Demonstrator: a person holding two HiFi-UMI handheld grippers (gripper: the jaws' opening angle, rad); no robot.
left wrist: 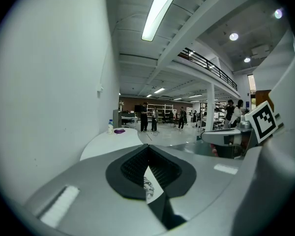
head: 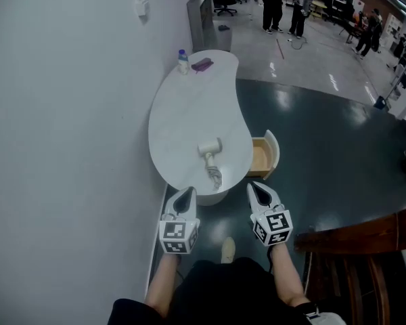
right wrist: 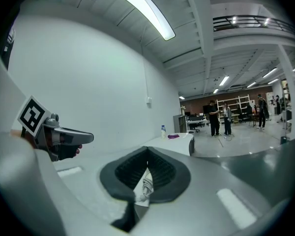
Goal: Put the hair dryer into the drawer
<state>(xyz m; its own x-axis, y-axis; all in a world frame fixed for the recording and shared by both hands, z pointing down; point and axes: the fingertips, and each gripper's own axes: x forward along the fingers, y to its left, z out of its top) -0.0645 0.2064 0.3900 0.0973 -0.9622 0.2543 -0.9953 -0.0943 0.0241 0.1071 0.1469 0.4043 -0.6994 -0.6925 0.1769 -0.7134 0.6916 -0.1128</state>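
Both jaw pairs were held pressed together and empty, the left gripper (head: 185, 196) and right gripper (head: 258, 193) short of the counter (head: 189, 107). The hair dryer (head: 210, 150) was seen lying untouched near the counter's near end, beside the open drawer (head: 264, 156). Grasping and stowing were judged still to be done.

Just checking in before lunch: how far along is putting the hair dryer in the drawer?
Done: the drawer stands open. In hand: nothing; the left gripper and right gripper are shut, empty, near the table. Left: the hair dryer lies on the table, not yet grasped.
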